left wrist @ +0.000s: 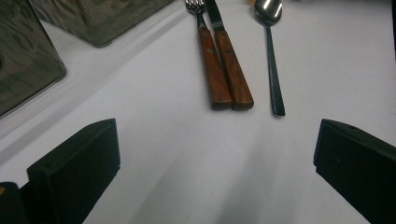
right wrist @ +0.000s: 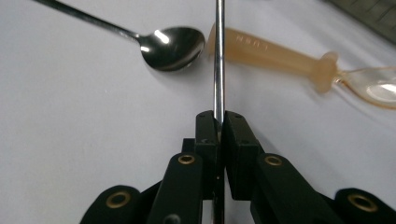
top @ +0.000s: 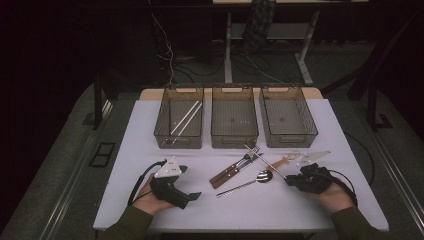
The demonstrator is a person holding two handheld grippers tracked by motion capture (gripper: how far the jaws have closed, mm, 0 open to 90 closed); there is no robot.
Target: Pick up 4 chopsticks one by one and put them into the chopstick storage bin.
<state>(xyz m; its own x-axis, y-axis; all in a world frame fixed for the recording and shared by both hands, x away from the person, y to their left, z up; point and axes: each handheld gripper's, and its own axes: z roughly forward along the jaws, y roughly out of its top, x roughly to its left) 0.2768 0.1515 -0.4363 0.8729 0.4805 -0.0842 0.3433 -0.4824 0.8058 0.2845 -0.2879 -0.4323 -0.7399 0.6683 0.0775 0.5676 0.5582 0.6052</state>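
Sorting cutlery into bins, pickup step. Your right gripper (right wrist: pixel 218 122) has its jaws clamped on a metal chopstick (right wrist: pixel 218 56), which runs from the jaws toward the fork (top: pixel 248 156) in the high view, across the desk (top: pixel 150 125), near the steel spoon (right wrist: pixel 173 48) and the amber plastic spoon (right wrist: pixel 280 53). Your left gripper (top: pixel 176 186) rests at the front left, jaws wide apart and empty. Next, likely: lift the chopstick clear and carry it to the left bin (top: pixel 165 137), where two chopsticks (top: pixel 186 118) already lie; keep it level so the far end doesn't snag the fork.
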